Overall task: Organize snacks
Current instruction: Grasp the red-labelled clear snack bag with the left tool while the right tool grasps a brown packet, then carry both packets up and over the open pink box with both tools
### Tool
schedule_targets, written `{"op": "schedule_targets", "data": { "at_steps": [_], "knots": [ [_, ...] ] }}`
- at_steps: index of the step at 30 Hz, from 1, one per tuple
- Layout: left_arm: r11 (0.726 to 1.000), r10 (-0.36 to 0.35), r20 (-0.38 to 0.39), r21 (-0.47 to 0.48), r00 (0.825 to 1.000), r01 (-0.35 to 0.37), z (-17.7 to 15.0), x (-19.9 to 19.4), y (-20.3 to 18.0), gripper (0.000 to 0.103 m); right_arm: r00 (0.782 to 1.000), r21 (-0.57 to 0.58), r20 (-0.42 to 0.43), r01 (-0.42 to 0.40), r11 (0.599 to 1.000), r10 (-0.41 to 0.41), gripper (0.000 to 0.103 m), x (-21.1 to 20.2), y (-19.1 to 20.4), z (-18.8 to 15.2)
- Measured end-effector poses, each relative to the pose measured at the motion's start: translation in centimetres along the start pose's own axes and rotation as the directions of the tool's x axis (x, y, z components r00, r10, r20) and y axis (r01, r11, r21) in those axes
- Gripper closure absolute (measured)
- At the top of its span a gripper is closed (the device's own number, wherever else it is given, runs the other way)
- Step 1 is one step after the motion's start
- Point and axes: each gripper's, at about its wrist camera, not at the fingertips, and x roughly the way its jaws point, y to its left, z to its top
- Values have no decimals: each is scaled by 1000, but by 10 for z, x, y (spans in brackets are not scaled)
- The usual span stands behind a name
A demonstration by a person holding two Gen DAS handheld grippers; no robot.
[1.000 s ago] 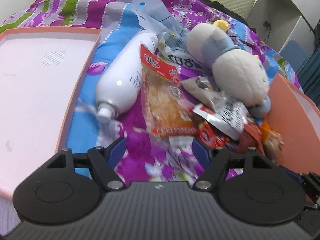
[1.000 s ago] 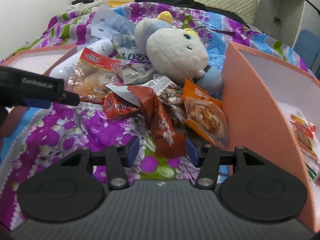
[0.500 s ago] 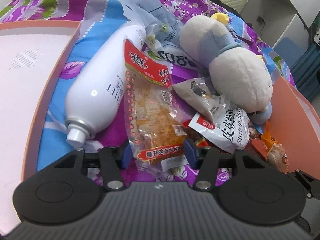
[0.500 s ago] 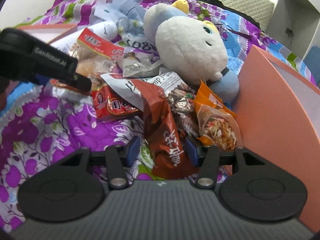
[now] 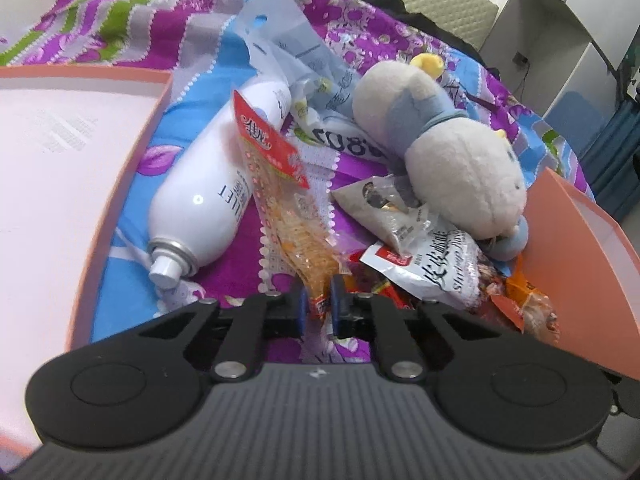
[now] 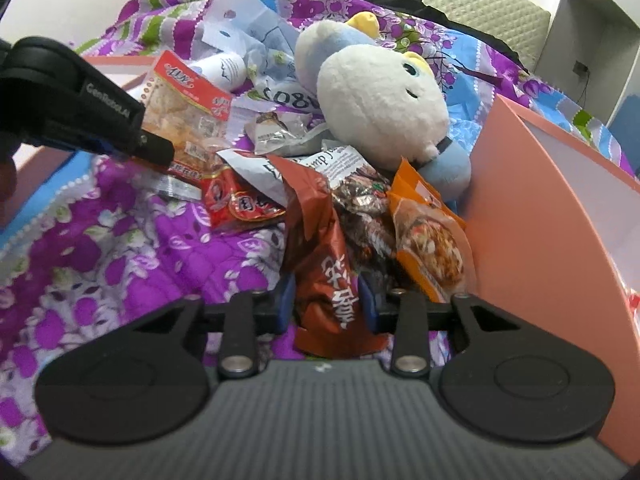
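A pile of snack packets lies on a purple flowered quilt. My left gripper (image 5: 320,304) is closing, and its blue pads pinch the lower end of a clear cracker packet with a red header (image 5: 280,200); that packet stands up on edge. In the right wrist view the left gripper (image 6: 156,150) reaches that same cracker packet (image 6: 188,112) from the left. My right gripper (image 6: 326,300) is closing too, its pads against both sides of a brown packet (image 6: 332,264). An orange packet (image 6: 428,240) and a red packet (image 6: 240,204) lie beside it.
A plush toy (image 5: 460,176) lies behind the pile and a white spray can (image 5: 204,204) to its left. An orange box (image 6: 540,220) stands at the right, and a flat orange-rimmed tray (image 5: 60,200) lies at the left. A white shrimp packet (image 5: 432,264) lies among the pile.
The left jaws went from wide open to pinching the cracker packet, which now stands on edge. The right jaws narrowed onto the brown packet as the gripper moved in closer.
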Motion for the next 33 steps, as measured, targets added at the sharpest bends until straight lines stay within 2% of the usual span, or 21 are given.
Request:
{"op": "schedule_targets", "data": {
  "at_steps": [9,17,25,33],
  "knots": [
    [999,29,20,15,999,-29,-24,-60,-10,93,996,105,31,-89,991,86,66,-49,-6,-13],
    [999,30,11,38,999,-30,-60,-117,-20,93,991,162,50,-130,978,124,66,-93,-6,-27],
    [999,7,-3,48,1000,-7,-95,-164,-38,93,989,215,36,-148,965,144,66,-134,-9,-51],
    [992,21,-47,124,999,-15,-123,-187,-68,93,989,254,20,-144,956,144,69,-157,-14,-69]
  ]
}}
